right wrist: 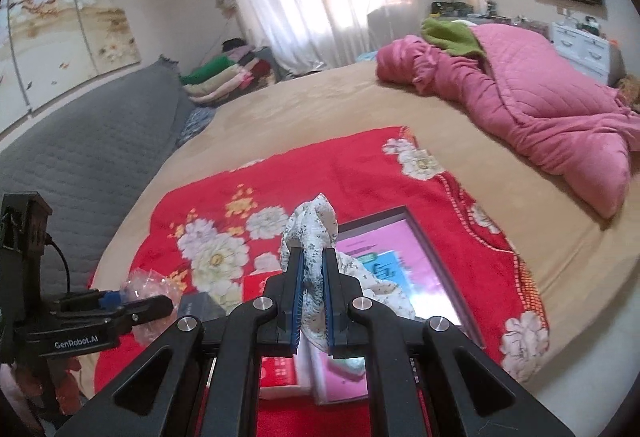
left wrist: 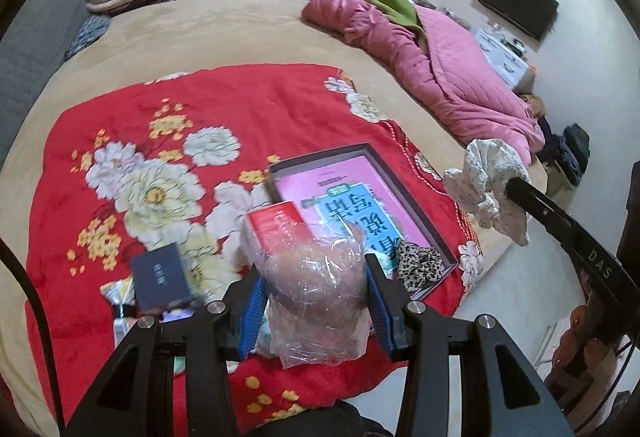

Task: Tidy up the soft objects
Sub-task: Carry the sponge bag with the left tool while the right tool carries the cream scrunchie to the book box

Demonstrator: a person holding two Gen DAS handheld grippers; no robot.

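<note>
Where left gripper (right wrist: 158, 307) shows, label reads "GenRobot.AI".

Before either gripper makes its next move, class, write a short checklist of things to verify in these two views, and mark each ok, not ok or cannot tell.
1. Left gripper grips the clear plastic bag: ok.
2. Right gripper is shut on the white floral scrunchie: ok.
3. Open box has free space inside: ok.
4. Leopard scrunchie already lies in the box: ok.
5. What the bag holds: cannot tell.
</note>
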